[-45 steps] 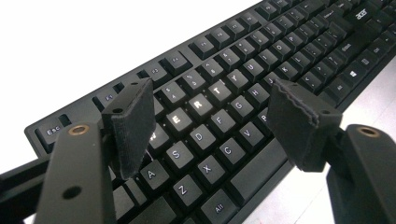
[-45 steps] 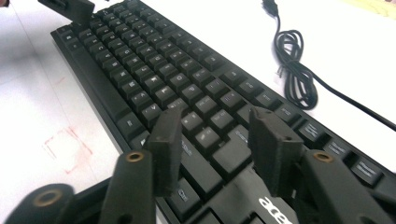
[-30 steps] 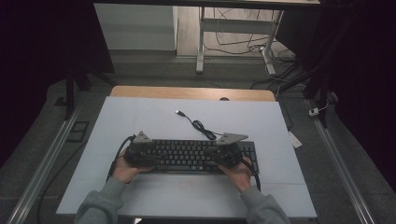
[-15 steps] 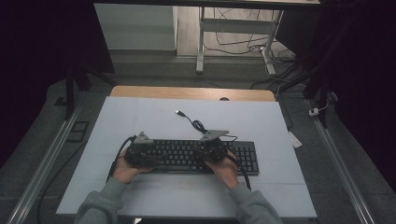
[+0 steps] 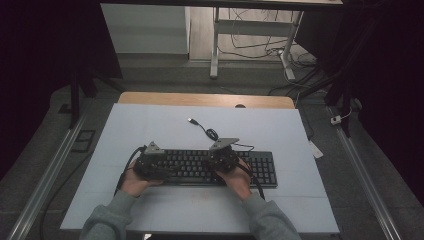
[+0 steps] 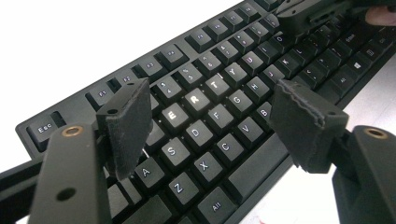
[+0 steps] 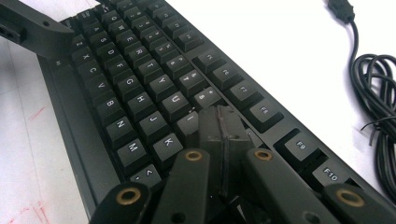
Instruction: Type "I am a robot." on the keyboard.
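A black keyboard (image 5: 210,168) with matte, square, white-lettered keys lies flat on the pale, smooth table (image 5: 150,125), nearer its front edge. The left gripper (image 6: 215,116) hovers over the keyboard's left end, its rough foam-faced jaws spread wide above the letter keys. The right gripper (image 7: 222,126) has its jaws pressed together, tips down among the keys near the I and O; whether they touch a key I cannot tell. A glossy black cable (image 5: 207,131) lies coiled behind the keyboard, its plug end loose. Bare tabletop lies open behind and to both sides.
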Available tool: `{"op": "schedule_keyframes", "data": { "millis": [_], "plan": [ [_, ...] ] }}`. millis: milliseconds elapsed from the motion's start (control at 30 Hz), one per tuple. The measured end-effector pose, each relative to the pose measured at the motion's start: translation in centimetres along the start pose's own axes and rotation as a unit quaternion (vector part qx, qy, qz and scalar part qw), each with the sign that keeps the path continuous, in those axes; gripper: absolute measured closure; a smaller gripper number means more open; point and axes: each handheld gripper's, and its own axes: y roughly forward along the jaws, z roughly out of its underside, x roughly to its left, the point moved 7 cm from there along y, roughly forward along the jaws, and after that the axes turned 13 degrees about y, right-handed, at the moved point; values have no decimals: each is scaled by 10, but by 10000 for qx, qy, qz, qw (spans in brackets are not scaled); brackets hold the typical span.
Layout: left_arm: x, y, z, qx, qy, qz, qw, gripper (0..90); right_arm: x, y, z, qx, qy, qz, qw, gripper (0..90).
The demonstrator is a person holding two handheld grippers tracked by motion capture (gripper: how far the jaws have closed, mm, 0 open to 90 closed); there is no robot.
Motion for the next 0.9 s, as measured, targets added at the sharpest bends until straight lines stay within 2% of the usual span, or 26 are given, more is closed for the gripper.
{"op": "schedule_keyframes", "data": {
  "millis": [400,667,767,900],
  "plan": [
    [0,0,1,24,11,12,10000,294,-1,5,2,55,-15,43,10000,897],
    [1,-1,0,-24,-32,-14,10000,294,0,-8,-4,-234,4,-80,9997,894],
    [2,-1,0,-38,-26,-15,10000,294,-1,-16,-5,-315,76,-121,9994,806],
    [2,-2,0,-58,-26,-18,10000,296,-7,-29,-2,-431,177,-57,9989,717]
  ]
}}
